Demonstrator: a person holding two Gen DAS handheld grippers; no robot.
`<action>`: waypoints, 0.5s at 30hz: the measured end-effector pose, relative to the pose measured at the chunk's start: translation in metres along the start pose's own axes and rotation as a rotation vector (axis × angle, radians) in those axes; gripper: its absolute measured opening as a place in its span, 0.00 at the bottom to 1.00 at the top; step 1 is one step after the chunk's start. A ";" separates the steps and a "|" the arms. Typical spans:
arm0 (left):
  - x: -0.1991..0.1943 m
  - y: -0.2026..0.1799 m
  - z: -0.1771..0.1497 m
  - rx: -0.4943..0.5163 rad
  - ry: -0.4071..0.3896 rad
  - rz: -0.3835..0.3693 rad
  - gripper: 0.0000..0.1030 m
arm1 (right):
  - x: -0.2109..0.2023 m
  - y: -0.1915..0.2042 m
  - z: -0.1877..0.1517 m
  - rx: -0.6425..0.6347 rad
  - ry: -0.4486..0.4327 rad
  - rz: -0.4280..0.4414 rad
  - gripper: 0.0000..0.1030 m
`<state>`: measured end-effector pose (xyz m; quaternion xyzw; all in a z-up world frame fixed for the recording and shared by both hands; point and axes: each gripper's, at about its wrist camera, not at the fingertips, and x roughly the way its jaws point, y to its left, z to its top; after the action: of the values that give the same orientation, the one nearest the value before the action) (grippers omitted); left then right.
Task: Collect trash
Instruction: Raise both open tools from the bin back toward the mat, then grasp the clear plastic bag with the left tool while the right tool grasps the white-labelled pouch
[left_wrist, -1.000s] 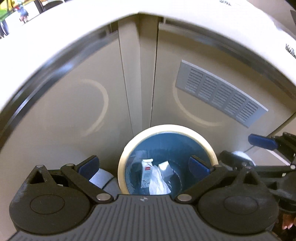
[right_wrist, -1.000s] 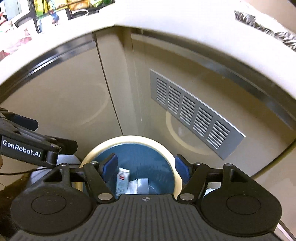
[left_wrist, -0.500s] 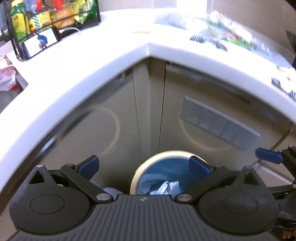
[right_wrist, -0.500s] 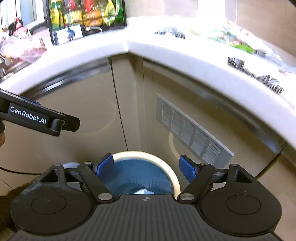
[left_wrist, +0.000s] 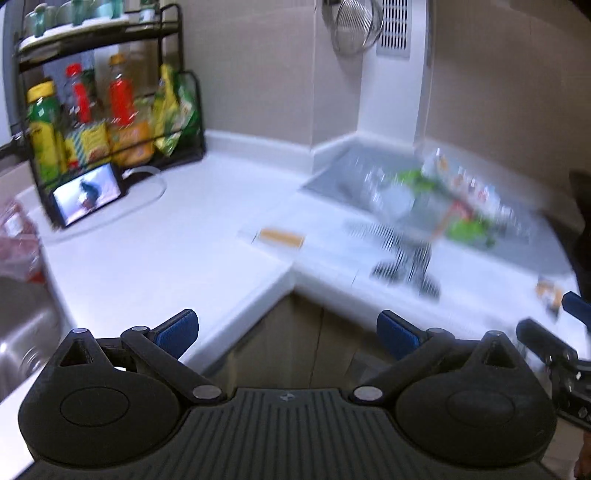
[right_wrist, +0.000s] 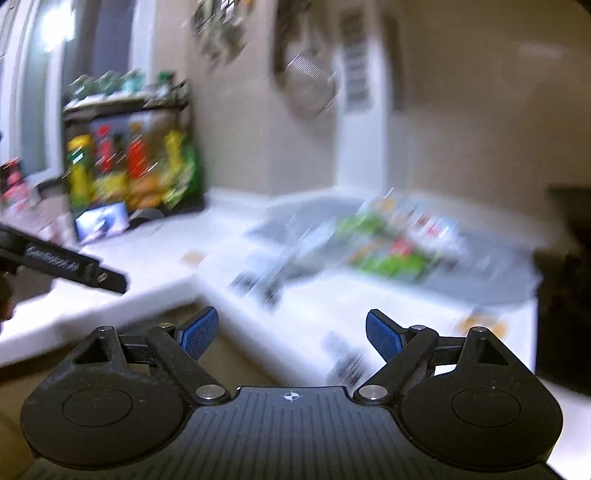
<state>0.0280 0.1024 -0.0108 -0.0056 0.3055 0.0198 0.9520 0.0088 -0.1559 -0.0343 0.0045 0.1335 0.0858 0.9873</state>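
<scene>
My left gripper (left_wrist: 286, 328) is open and empty, raised in front of the corner of a white counter (left_wrist: 155, 254). My right gripper (right_wrist: 291, 330) is open and empty, also facing the counter (right_wrist: 155, 273). Trash lies on the counter: a small tan wrapper (left_wrist: 280, 238), black-and-white striped wrappers (left_wrist: 406, 266) and a blurred pile of green and clear packaging (left_wrist: 443, 199) on a grey mat. The pile also shows in the right wrist view (right_wrist: 391, 243), badly blurred. The bin is out of view.
A black rack of bottles and snacks (left_wrist: 107, 107) stands at the back left, with a phone (left_wrist: 86, 194) leaning before it. A steel sink (left_wrist: 22, 332) is at the left. A strainer (left_wrist: 354, 26) hangs on the wall. The right gripper (left_wrist: 554, 350) shows at the left view's edge.
Both grippers have swung up from the blue bin on the floor to the countertop. The bin has dropped out of view. Both stay open and empty.
</scene>
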 end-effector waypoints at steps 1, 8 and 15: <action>0.004 -0.006 0.011 -0.005 -0.008 -0.010 1.00 | 0.007 -0.006 0.008 -0.001 -0.028 -0.035 0.90; 0.075 -0.053 0.071 -0.037 0.024 -0.081 1.00 | 0.089 -0.074 0.057 0.152 -0.076 -0.230 0.94; 0.162 -0.086 0.103 -0.013 0.082 -0.088 1.00 | 0.192 -0.090 0.072 0.043 0.036 -0.291 0.94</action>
<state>0.2233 0.0248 -0.0216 -0.0261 0.3435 -0.0202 0.9386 0.2254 -0.2110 -0.0186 0.0048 0.1524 -0.0609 0.9864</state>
